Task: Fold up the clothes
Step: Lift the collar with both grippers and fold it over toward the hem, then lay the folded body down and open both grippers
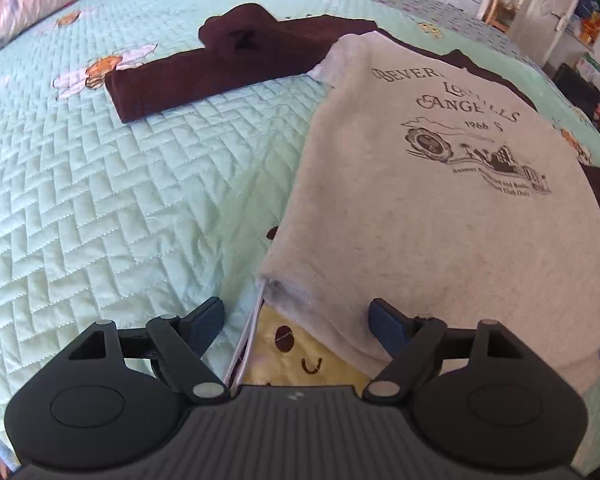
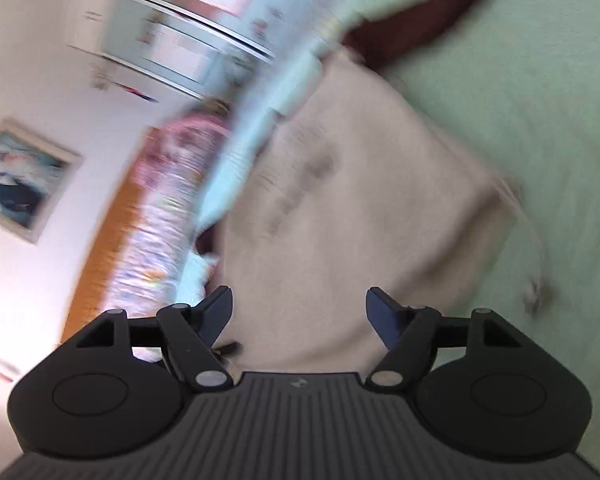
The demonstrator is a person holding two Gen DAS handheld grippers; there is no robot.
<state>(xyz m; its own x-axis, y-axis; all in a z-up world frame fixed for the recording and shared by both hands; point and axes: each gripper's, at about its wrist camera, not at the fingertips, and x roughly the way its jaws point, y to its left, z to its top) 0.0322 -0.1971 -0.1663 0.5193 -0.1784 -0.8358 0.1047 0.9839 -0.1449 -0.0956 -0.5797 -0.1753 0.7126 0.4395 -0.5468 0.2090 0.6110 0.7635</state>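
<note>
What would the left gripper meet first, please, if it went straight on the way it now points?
Most likely the hem corner of the grey printed sweatshirt, lying just ahead of the open left gripper on the pale green quilted bedspread. Depth is unclear, though.

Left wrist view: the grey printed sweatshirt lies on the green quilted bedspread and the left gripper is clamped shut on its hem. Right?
Not quite. The left gripper is open, as the left wrist view shows. The grey printed sweatshirt does lie on the green quilted bedspread.

A sweatshirt (image 1: 440,208) lies on the bed (image 1: 100,200), overlapping another garment (image 1: 220,68) behind.
</note>
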